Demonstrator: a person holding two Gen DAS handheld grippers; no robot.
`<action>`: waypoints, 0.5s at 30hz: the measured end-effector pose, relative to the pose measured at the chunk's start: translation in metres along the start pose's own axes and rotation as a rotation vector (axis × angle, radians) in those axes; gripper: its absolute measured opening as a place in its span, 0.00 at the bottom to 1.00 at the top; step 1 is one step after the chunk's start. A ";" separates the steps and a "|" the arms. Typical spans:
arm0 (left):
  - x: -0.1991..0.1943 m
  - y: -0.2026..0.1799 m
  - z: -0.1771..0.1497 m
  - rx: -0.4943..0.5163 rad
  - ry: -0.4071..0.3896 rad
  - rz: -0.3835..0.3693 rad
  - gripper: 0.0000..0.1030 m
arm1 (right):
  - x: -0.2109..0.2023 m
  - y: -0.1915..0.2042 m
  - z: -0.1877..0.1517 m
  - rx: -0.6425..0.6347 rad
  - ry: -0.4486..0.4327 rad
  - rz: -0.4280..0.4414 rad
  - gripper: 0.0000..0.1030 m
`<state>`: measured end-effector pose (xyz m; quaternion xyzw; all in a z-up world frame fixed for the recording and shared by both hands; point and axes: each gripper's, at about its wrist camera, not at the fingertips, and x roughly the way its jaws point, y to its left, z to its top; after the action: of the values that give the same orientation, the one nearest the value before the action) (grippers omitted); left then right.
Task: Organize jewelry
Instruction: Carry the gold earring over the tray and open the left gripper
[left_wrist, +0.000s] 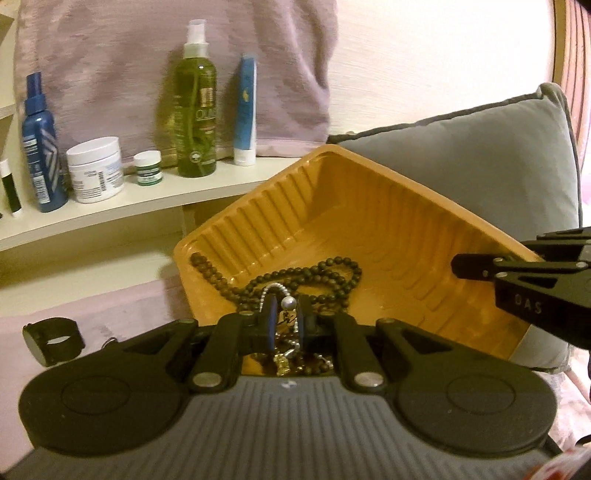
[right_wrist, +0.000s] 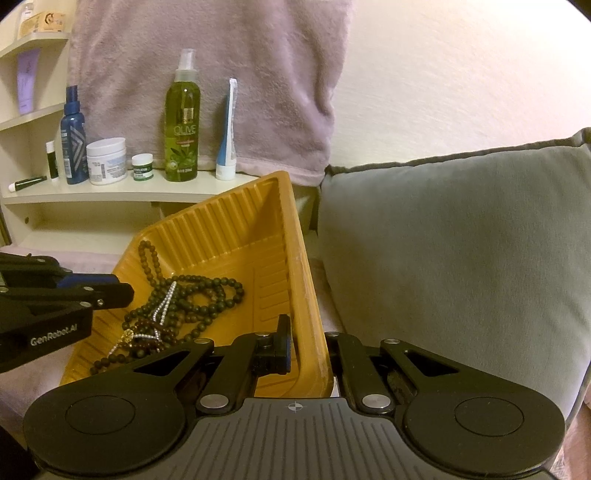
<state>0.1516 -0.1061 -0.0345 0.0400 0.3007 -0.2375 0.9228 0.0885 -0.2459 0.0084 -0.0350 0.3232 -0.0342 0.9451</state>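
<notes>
The left claw (left_wrist: 286, 319) tilts downward, nearly closed, pinching a thin silver chain (left_wrist: 273, 291). The right claw (right_wrist: 308, 349) also angles down, clamped on the tray's rim (right_wrist: 314, 325).

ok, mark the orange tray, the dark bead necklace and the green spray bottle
orange tray (right_wrist: 236, 221): right wrist view, ribbed back wall.
dark bead necklace (right_wrist: 218, 293): right wrist view, bead loop on the tray floor.
green spray bottle (left_wrist: 195, 118): left wrist view, bottle body.

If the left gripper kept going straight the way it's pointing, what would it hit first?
Probably the dark bead necklace piled in the orange tray, just beyond the left gripper, which is shut on a silver chain; depth is hard to judge.
</notes>
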 end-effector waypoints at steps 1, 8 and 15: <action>0.001 -0.001 0.000 0.002 0.003 -0.001 0.10 | 0.000 0.000 0.000 0.000 0.001 0.000 0.06; 0.003 -0.001 0.000 -0.004 0.003 0.001 0.28 | 0.000 -0.001 0.000 0.003 0.001 0.001 0.06; -0.002 0.007 0.001 -0.020 -0.010 0.036 0.28 | 0.001 -0.001 0.000 0.002 0.001 0.000 0.06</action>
<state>0.1537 -0.0996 -0.0334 0.0352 0.2978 -0.2180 0.9287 0.0886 -0.2469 0.0078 -0.0338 0.3237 -0.0345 0.9449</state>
